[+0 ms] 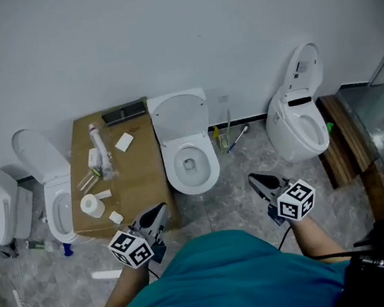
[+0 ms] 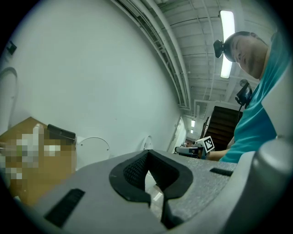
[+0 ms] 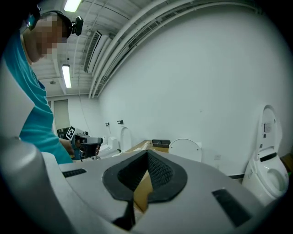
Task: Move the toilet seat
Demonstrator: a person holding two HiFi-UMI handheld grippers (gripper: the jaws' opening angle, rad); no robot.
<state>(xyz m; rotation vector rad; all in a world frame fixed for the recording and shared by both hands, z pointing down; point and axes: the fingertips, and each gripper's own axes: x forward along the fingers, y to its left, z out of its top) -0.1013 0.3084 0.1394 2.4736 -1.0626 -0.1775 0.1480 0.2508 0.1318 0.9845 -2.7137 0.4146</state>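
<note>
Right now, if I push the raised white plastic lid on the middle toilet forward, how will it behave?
The raised white lid looks like a rigid moulded shell, so probably stiff. Standing upright behind the white bowl, it likely pivots down rather than slides. Past upright it may drop and slam.

right gripper | fingers together, empty | toilet lid upright ahead

Head view looks down; 2 gripper views share middle toilet

Glossy white ceramic toilet, matt brown cardboard box, smooth mottled floor
</note>
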